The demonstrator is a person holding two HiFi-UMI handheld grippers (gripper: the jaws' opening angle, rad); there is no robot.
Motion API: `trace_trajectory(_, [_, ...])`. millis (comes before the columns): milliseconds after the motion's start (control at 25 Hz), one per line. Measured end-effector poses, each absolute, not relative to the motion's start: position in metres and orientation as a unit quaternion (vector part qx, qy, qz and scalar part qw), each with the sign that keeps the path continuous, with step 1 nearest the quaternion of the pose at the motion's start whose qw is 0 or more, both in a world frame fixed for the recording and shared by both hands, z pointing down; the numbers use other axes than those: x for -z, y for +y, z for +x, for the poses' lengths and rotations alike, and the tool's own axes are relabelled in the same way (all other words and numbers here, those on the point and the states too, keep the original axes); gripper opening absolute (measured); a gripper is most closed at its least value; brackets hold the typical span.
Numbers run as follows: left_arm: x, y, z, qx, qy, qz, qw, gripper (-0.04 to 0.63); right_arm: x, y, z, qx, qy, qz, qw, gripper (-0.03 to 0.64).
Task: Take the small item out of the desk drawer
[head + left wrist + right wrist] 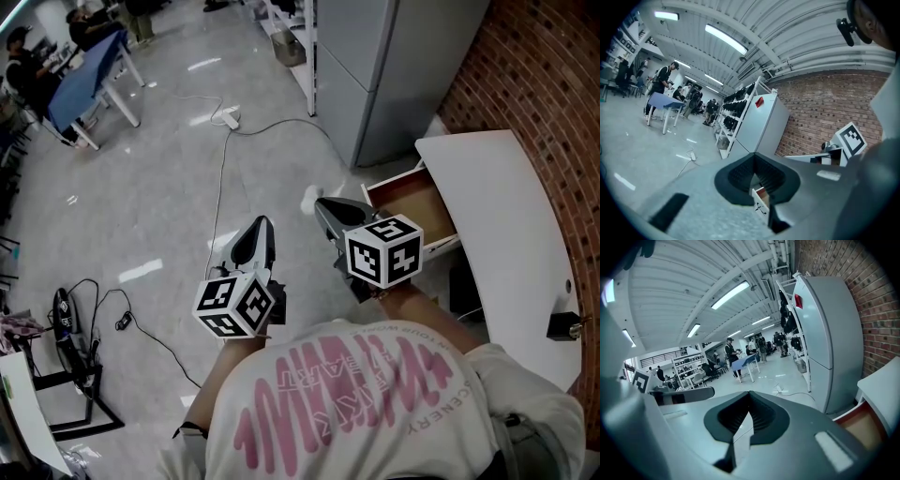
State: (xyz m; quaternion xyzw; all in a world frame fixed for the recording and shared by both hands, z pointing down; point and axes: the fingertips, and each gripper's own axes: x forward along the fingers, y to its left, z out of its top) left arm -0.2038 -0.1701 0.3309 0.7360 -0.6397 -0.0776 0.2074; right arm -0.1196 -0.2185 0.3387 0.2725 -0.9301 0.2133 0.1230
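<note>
Open light-wood drawer (417, 208) sat right of centre; small item not made out inside. Nearer was grey right gripper (321, 204), just left of the drawer, jaws together, empty. Grey left gripper (261, 227) was farther left, same.

Cabinet: a tall grey cabinet (394, 66) stands far right, beside the brick wall (553, 84).
Table: a blue table (89, 80) stands far left, with people (23, 56) beside it.
Floor: a white power strip (228, 118) lies far off, its cable (221, 187) trailing nearer.
Stand: a black stand (75, 375) with loose wires sits near left.
</note>
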Motion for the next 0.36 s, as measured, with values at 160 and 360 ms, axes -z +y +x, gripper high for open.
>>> trace_trajectory(160, [-0.3327, -0.1723, -0.2015, 0.077, -0.640, 0.736, 0.208, 0.006, -0.3397, -0.2200, -0.1197, -0.212, -0.931, 0.269, 0.124, 0.015])
trace_trajectory(360, [-0.3338, -0.1761, -0.1977, 0.076, -0.640, 0.735, 0.209, 0.006, -0.3409, -0.2247, -0.1161, -0.214, -0.931, 0.269, 0.125, 0.014])
